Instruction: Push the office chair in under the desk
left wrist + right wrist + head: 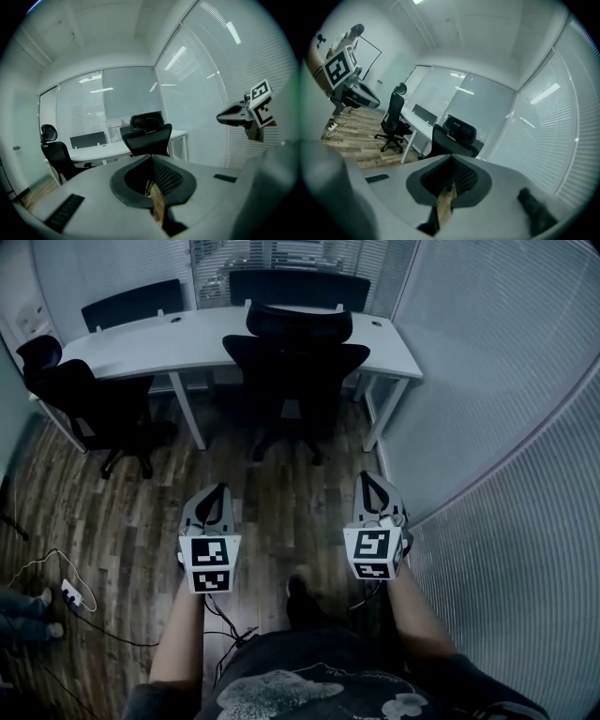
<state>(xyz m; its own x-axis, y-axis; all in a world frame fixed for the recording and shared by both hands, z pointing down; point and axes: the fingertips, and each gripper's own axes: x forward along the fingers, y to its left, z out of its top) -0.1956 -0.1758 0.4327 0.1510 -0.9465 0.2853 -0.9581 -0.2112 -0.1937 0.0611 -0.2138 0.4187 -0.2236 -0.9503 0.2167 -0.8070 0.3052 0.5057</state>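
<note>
A black office chair with a headrest stands at the white desk, its back toward me and its seat partly under the desktop. It also shows ahead in the left gripper view as the chair and in the right gripper view as the chair. My left gripper and right gripper are side by side over the wooden floor, some way short of the chair, both pointing at it. Both are shut with nothing between the jaws.
A second black chair stands at the desk's left end. Glass walls with blinds close in the right side and the back. Cables and a power strip lie on the floor at left. A person's feet show at the left edge.
</note>
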